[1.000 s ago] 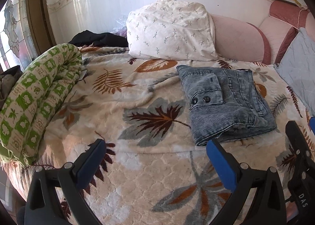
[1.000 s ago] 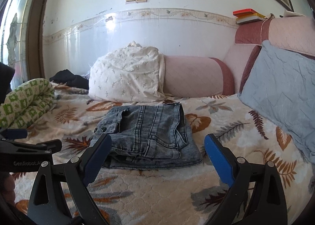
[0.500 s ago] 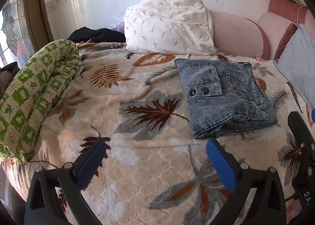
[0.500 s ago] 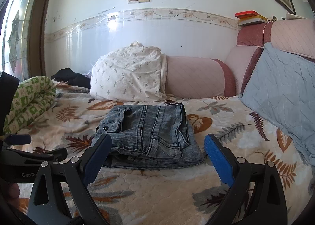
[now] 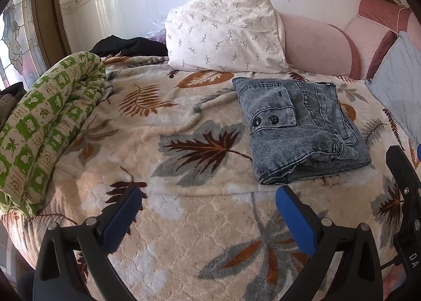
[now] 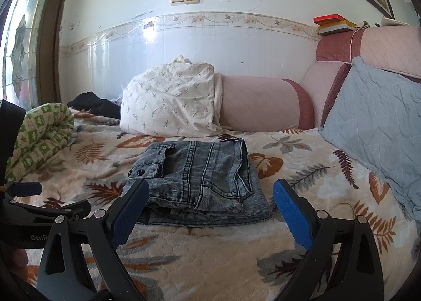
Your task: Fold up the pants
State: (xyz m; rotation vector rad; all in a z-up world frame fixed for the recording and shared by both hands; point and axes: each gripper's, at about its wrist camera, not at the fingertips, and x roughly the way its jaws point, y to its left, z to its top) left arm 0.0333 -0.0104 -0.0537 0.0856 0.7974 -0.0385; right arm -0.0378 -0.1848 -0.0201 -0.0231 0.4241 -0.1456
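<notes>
Both tongs, left (image 5: 205, 211) and right (image 6: 210, 203), hang spread and empty over the bed (image 5: 184, 235), the folded jeans (image 6: 200, 182) lying just beyond them, seemingly finished, so withdrawing clear without snagging denim seems wisest.

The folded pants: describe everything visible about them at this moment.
The pants are washed grey-blue ribbed denim, folded into a compact, roughly rectangular stack of several layers. A flap with two dark buttons lies on top at one corner, beside stitched seams and a pocket edge. They lie flat on the leaf-patterned blanket, in front of the white pillow without touching it. Neither open gripper, left or right, touches them.
</notes>
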